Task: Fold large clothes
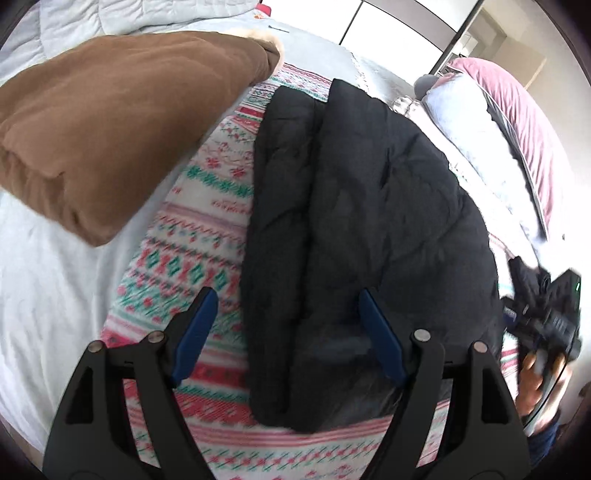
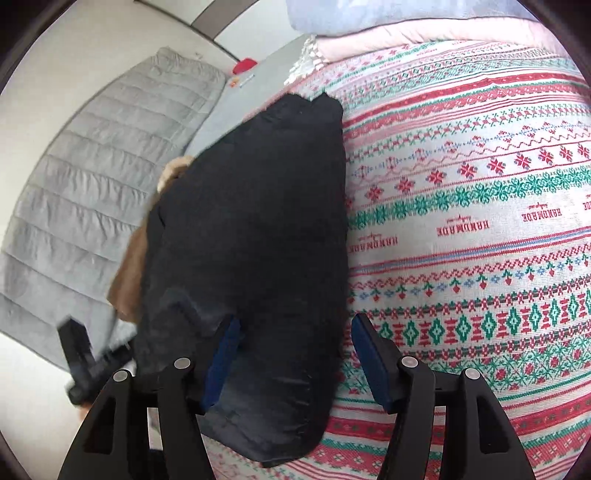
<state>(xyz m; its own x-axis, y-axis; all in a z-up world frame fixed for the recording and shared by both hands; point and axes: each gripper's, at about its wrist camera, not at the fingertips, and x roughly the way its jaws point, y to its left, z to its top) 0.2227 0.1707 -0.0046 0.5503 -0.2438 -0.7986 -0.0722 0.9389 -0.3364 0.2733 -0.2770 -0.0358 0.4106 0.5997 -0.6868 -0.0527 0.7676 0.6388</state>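
A black puffy jacket (image 1: 369,206) lies folded lengthwise into a long narrow shape on a patterned red, green and white blanket (image 1: 192,236). It also shows in the right wrist view (image 2: 251,236). My left gripper (image 1: 288,295) is open above the jacket's near end, its blue pads (image 1: 195,332) spread and holding nothing. My right gripper (image 2: 295,325) is open over the jacket's near right edge, empty. The right gripper also shows at the far right of the left wrist view (image 1: 546,314), held in a hand.
A folded brown coat (image 1: 110,125) lies on the white sheet to the left of the jacket. A grey quilted blanket (image 2: 103,177) lies along the bed's far side. Folded pink and blue bedding (image 2: 406,33) is stacked beyond the patterned blanket (image 2: 480,221).
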